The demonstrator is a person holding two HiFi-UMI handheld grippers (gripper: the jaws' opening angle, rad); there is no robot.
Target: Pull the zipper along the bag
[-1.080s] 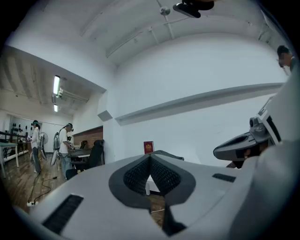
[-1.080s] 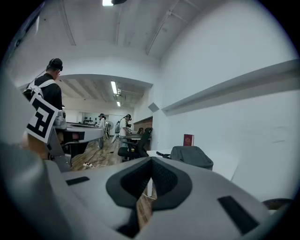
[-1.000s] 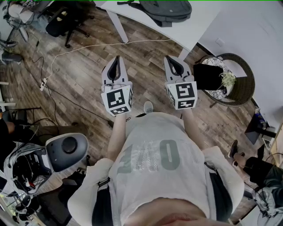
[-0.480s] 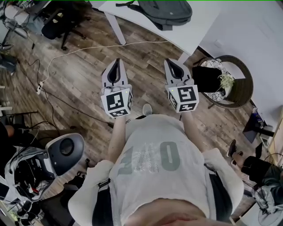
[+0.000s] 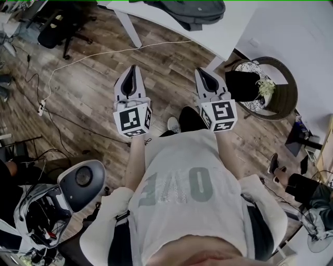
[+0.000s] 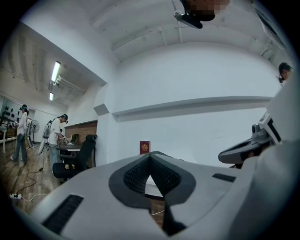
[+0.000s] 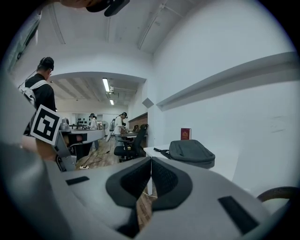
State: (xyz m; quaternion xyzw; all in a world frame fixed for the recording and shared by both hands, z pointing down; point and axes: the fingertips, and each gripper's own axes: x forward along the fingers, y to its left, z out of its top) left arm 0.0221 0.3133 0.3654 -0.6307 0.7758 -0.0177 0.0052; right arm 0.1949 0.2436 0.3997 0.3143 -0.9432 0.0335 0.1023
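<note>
Left gripper (image 5: 133, 72), jaws pressed together and empty, points toward the far side. The bag (image 5: 193, 11) lies far and to the right on the table (image 5: 231, 32), its long axis running left to right. Right gripper (image 5: 204, 74), also closed on nothing, is nearer to it.

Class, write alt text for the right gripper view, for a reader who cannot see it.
The right gripper, jaws shut and empty, points toward a grey bag lying on a white table; people stand beyond.
</note>
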